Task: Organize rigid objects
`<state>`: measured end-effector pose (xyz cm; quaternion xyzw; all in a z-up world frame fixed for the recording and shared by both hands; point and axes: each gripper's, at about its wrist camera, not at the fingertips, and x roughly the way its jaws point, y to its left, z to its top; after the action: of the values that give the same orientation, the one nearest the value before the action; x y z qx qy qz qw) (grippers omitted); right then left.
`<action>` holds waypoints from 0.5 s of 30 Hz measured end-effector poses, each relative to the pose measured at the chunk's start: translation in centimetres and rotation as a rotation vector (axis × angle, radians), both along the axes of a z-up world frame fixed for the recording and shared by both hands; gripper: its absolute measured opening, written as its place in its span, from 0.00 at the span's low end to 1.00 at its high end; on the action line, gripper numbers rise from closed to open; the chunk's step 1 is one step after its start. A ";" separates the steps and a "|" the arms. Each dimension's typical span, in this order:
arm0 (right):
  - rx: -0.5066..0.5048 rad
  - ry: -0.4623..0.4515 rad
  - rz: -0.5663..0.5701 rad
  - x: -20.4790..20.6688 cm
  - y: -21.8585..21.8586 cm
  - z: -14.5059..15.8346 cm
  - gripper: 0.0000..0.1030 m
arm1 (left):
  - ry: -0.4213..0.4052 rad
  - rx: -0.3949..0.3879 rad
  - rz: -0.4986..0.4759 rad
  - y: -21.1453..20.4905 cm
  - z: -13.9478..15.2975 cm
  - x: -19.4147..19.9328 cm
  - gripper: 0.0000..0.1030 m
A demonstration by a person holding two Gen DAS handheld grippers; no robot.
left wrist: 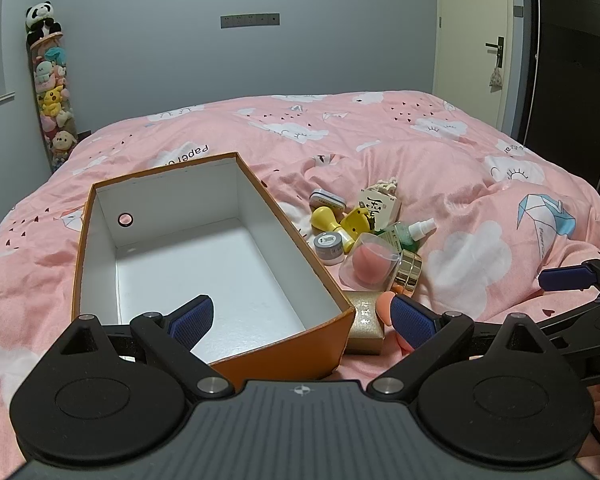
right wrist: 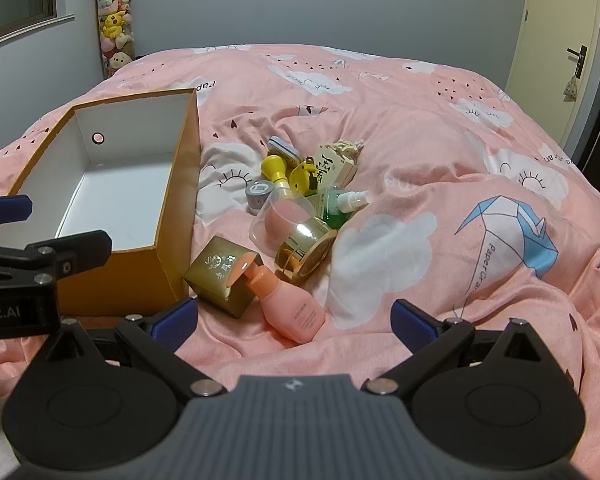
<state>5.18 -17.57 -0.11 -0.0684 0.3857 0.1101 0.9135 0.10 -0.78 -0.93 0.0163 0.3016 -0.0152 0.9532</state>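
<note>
Box point(left wrist: 204, 248) orange outside, white inside, nothing in it, sits on bed point(right wrist: 440, 152) w/ pink cloud quilt. Pile of small items just right of box: gold box point(right wrist: 220, 276) touching pink pump bottle point(right wrist: 292, 312), gold jar point(right wrist: 304, 252) on its side, clear dome w/ pink sponge point(right wrist: 280, 216), green spray bottle point(right wrist: 340, 204), yellow stamp point(right wrist: 276, 170), grey jar point(right wrist: 259, 196), tin point(right wrist: 284, 148), tag w/ cord point(right wrist: 334, 164). All outside box.

Left gripper point(left wrist: 300, 320) fingers spread wide, holding nothing, straddling box's near right corner; one finger over box interior, other by gold box. Right gripper point(right wrist: 296, 320) fingers spread, not gripping, pump bottle lying between the tips.

Plush column point(left wrist: 54, 92) in far corner, door point(left wrist: 476, 40) at right.
</note>
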 end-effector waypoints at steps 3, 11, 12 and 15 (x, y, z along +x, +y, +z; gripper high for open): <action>-0.001 0.001 0.000 0.0 0.0 0.0 0.98 | 0.002 0.002 -0.003 -0.1 -0.1 0.1 1.00; -0.004 0.017 -0.003 0.0 0.1 -0.2 0.98 | 0.010 0.004 -0.010 -0.2 -0.2 0.2 1.00; -0.005 0.019 -0.003 0.0 0.1 -0.2 0.98 | 0.010 0.005 -0.010 -0.2 -0.2 0.2 1.00; -0.003 0.023 -0.003 0.1 0.1 -0.1 0.98 | 0.010 0.005 -0.010 -0.2 -0.2 0.2 1.00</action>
<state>5.30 -17.50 -0.24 -0.0677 0.3963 0.1089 0.9091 0.29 -1.02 -1.09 0.0200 0.3062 -0.0194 0.9516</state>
